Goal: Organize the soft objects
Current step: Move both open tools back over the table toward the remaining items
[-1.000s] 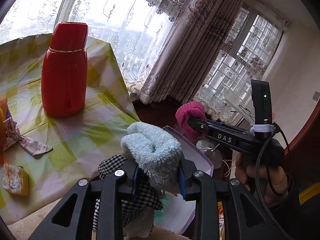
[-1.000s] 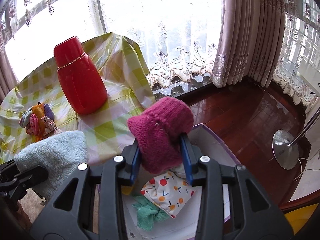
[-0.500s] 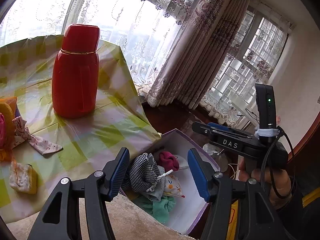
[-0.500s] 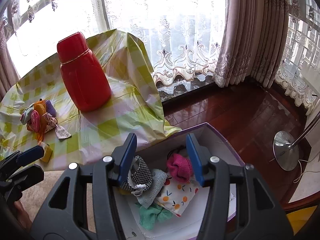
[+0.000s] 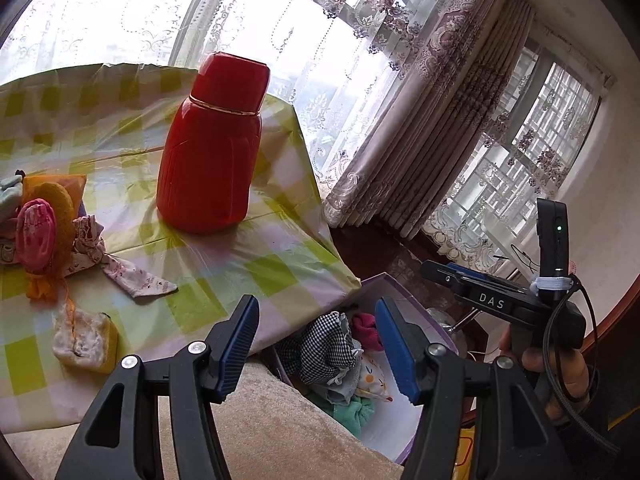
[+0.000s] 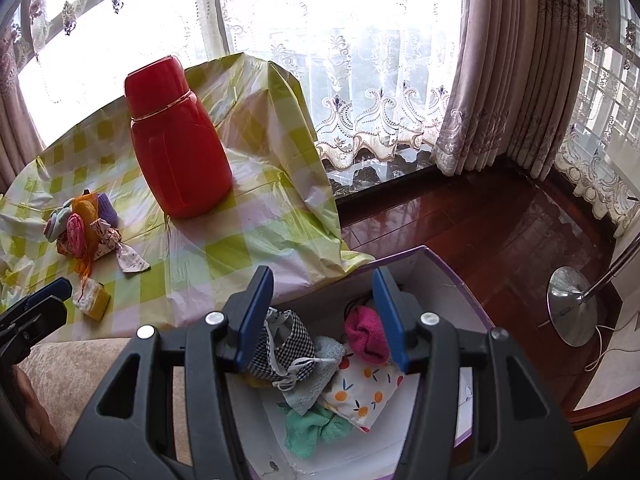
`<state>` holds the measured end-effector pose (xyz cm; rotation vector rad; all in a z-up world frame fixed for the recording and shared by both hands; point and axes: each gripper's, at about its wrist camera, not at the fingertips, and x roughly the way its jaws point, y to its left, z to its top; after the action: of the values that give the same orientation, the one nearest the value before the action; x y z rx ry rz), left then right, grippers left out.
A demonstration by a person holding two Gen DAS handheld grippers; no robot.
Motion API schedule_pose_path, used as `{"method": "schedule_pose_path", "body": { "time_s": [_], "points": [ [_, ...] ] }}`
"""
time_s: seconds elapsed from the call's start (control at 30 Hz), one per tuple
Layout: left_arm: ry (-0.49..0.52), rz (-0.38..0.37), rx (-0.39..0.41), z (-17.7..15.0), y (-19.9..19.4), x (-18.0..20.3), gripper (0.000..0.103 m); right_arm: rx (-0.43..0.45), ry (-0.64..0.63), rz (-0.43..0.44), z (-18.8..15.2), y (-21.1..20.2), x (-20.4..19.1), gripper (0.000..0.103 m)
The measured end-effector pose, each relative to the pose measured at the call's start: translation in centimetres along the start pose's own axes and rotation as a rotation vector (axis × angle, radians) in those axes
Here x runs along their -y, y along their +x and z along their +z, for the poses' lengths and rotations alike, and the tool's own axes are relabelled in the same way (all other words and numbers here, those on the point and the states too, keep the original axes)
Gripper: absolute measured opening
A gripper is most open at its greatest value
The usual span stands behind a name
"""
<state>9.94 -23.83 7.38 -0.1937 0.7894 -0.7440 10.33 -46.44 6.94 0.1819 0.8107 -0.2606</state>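
My left gripper (image 5: 316, 304) is open and empty, its view spanning the table's near edge and the purple-rimmed box (image 5: 394, 280). My right gripper (image 6: 322, 276) hangs open and empty over that box (image 6: 456, 276). Inside lie a magenta knitted piece (image 6: 366, 338), a checked pouch (image 6: 290, 342), a light blue fluffy cloth (image 6: 320, 376), a fruit-print pouch (image 6: 364, 396) and a green cloth (image 6: 316, 428). On the checked tablecloth sits a pile of small soft things (image 5: 40, 224), with a yellow-backed pad (image 5: 86, 346) nearer me.
A tall red thermos (image 5: 212, 152) stands on the table behind the pile. A beige cushion (image 5: 280, 440) lies under my grippers. A lamp's metal base (image 6: 572, 308) rests on the wooden floor at the right. Curtains and windows close the back.
Both grippers opened. The light blue fluffy cloth left my left jaws and the magenta piece left my right jaws; both now lie in the box. The left view swung toward the table.
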Motion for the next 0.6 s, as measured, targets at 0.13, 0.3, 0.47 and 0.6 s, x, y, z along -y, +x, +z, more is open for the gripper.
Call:
{"method": "schedule_pose_path", "body": {
  "time_s": [0.13,0.3,0.47,0.6],
  "points": [
    [-0.034,0.022,0.012,-0.2,-0.9,-1.2,0.061,-0.012,-0.018,0.02,-0.2,0.4,-1.2,0.057],
    [-0.085,0.054,0.026,-0.7,-2.2,-3.0,0.061,-0.039,-0.057,0.064,-0.8,1.2,-3.6,0.059],
    [-0.155,0.087,0.042,-1.3,-3.8,-5.5,0.061,-0.068,-0.102,0.118,-1.4,2.0,-6.6,0.061],
    [-0.212,0.123,0.053,-1.6,-4.9,-7.7,0.061,-0.09,-0.139,0.163,-1.7,2.7,-9.4,0.062]
  ]
}}
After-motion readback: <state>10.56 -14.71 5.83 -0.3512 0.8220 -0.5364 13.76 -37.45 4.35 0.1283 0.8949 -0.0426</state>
